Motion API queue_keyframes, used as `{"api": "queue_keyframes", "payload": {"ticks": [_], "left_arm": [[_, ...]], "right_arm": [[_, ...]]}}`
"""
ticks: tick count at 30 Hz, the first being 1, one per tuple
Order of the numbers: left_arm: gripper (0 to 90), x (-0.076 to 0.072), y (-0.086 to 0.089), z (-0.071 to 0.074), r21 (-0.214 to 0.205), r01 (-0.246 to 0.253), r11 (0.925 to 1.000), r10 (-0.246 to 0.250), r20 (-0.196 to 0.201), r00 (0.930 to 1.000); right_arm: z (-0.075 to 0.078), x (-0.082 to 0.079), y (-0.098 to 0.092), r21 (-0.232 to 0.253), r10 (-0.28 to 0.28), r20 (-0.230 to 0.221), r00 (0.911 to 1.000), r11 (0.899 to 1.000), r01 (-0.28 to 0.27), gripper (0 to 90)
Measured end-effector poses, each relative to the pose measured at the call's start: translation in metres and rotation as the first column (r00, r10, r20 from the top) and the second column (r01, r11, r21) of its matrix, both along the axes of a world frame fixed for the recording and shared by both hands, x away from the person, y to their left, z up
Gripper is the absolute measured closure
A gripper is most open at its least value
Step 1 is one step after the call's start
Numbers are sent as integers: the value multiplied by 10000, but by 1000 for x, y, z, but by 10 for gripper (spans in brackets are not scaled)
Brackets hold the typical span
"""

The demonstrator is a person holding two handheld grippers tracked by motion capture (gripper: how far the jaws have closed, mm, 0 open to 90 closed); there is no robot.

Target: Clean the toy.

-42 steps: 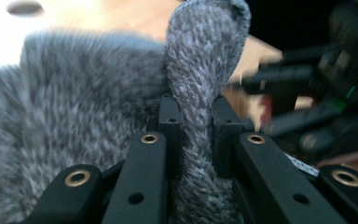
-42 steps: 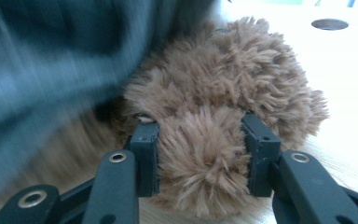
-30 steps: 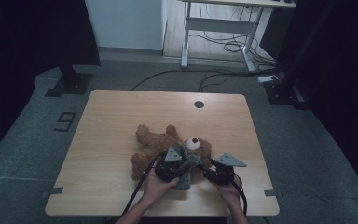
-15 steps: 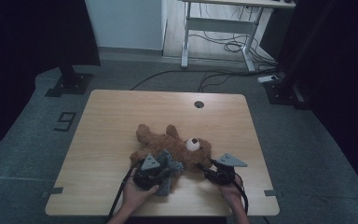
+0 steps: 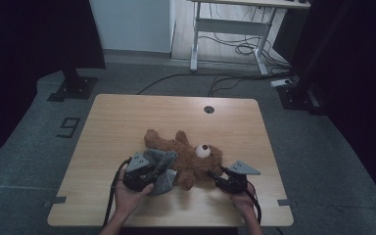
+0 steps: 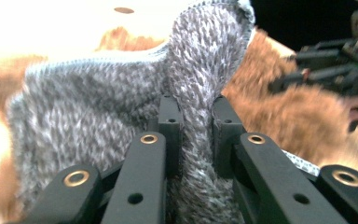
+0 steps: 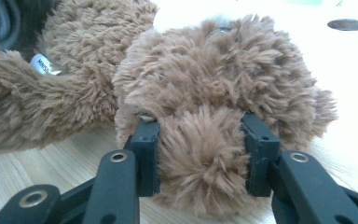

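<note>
Left tongs (image 5: pixel 159 169) clamp the grey knit garment (image 6: pixel 121 102), now drawn left off the brown teddy bear (image 5: pixel 191 156) lying on the table (image 5: pixel 127 117). Right tongs (image 7: pixel 200 158) stay in place, gripping the bear's ear (image 7: pixel 200 154).

Teddy bear (image 5: pixel 191 156): brown fur, white muzzle. Knitted cloth (image 6: pixel 98 102): grey-and-white fleck. Table (image 5: pixel 127 117): light wood. Grippers: black.

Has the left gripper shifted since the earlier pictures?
Yes. The left gripper, shut on the grey cloth, has moved left, away from the teddy bear's head, toward the table's left edge.
</note>
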State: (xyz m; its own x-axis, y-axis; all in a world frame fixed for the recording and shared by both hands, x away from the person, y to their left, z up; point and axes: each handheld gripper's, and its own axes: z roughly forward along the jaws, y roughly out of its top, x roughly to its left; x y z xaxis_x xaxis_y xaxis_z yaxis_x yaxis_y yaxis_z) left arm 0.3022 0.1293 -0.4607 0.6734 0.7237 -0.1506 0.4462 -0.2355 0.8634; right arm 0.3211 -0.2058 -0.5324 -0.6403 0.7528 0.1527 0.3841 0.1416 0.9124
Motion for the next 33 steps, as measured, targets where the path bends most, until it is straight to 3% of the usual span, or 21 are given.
{"api": "queue_keyframes", "payload": {"ticks": [4, 9, 13, 19, 25, 29, 33], "left_arm": [[777, 8, -28, 10, 242, 445, 9987, -451, 245, 9987], [777, 22, -51, -8, 725, 495, 9961, -482, -195, 9986], [779, 20, -39, -19, 346, 424, 9985, -416, -248, 9988], [779, 8, -1, -25, 350, -35, 9994, 43, -235, 9997], [779, 6, 31, -28, 335, -704, 9970, 717, -400, 9966], [778, 2, 26, -12, 165, -863, 9961, 858, 261, 9960], [777, 7, -1, 15, -126, -157, 9998, 163, 528, 9985]], "right_arm": [[0, 0, 0, -7, -6, 9, 10000, 10000, 6, 573], [0, 0, 0, -27, 16, 12, 10000, 10000, -16, 573], [0, -1, -1, -90, 121, 46, 9999, 9999, -120, 573], [-1, -1, -1, -96, 172, 55, 9998, 9998, -172, 573], [-1, -1, -1, -67, 169, 83, 9998, 9998, -169, 573], [-1, -1, -1, 5, 146, 68, 9999, 9999, -146, 573], [-2, -1, -2, 36, 143, 101, 9998, 9999, -143, 572]]}}
